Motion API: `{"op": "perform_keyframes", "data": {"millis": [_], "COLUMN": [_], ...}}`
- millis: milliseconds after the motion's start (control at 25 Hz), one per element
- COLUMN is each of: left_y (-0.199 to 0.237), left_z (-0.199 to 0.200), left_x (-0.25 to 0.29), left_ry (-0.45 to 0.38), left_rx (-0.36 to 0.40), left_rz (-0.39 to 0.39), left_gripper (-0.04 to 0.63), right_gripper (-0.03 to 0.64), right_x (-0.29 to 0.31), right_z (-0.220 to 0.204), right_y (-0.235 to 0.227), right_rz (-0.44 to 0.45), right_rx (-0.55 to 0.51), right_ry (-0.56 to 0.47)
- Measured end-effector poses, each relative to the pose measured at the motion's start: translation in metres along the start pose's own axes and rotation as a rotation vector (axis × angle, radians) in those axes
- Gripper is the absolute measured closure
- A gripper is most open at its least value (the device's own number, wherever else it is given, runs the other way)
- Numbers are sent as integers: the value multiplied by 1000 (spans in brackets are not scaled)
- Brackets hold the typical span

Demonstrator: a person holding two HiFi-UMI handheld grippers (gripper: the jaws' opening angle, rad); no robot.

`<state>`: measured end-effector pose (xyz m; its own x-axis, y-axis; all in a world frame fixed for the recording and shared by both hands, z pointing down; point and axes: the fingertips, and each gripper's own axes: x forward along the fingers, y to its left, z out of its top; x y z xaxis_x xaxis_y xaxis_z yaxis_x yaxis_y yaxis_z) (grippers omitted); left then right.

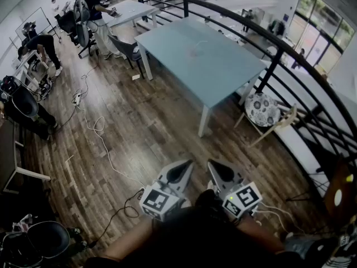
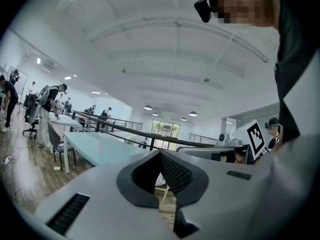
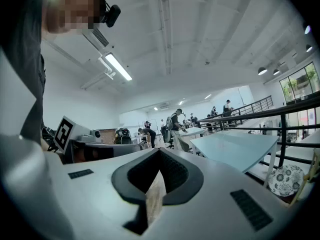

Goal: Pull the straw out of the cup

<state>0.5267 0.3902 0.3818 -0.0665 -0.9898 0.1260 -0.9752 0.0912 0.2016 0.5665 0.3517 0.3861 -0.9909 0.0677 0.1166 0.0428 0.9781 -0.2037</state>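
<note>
I can make out neither a cup nor a straw for certain; a faint small shape (image 1: 196,48) on the pale blue table (image 1: 223,77) is too small to identify. My left gripper (image 1: 186,164) and right gripper (image 1: 212,164) are held side by side close to my body, over the wooden floor, well short of the table. Both point toward it. In the left gripper view the left gripper (image 2: 160,154) has its jaw tips meeting with nothing between them. The right gripper (image 3: 159,152) looks the same in the right gripper view.
A black railing (image 1: 268,43) curves along the table's right side. A small patterned stool (image 1: 262,109) stands by the table's near right corner. White cables (image 1: 97,130) trail across the floor at left. Chairs (image 1: 25,108) and people (image 1: 96,7) are at far left.
</note>
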Motion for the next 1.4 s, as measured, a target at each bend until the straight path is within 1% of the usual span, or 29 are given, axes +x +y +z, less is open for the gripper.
{"op": "perform_keyframes", "data": {"millis": [160, 320, 440, 680, 920, 1120, 1240, 1400], "left_y": [2, 6, 4, 7, 14, 20, 21, 19], "left_z": [2, -4, -6, -2, 3, 7, 16, 18], "left_x": [1, 5, 10, 39, 89, 149, 184, 219], "left_ry": [-6, -9, 0, 15, 15, 0, -9, -17], "left_rx": [-10, 4, -16, -21, -14, -61, -64, -65], "left_rz": [4, 9, 2, -3, 3, 32, 47, 60], "left_gripper": [584, 584, 584, 584, 584, 584, 584, 584], "right_gripper": [607, 607, 607, 607, 607, 607, 606, 606], "right_x": [2, 2, 1, 5, 13, 18, 20, 18], "right_z": [1, -1, 1, 7, 17, 25, 36, 39], "right_y": [0, -4, -9, -33, -80, -140, -176, -210], "right_rz": [3, 10, 11, 16, 24, 59, 74, 85], "right_rx": [-3, -1, 4, -15, -21, -11, -22, -9], "right_ry": [-1, 5, -2, 0, -5, 5, 8, 19]}}
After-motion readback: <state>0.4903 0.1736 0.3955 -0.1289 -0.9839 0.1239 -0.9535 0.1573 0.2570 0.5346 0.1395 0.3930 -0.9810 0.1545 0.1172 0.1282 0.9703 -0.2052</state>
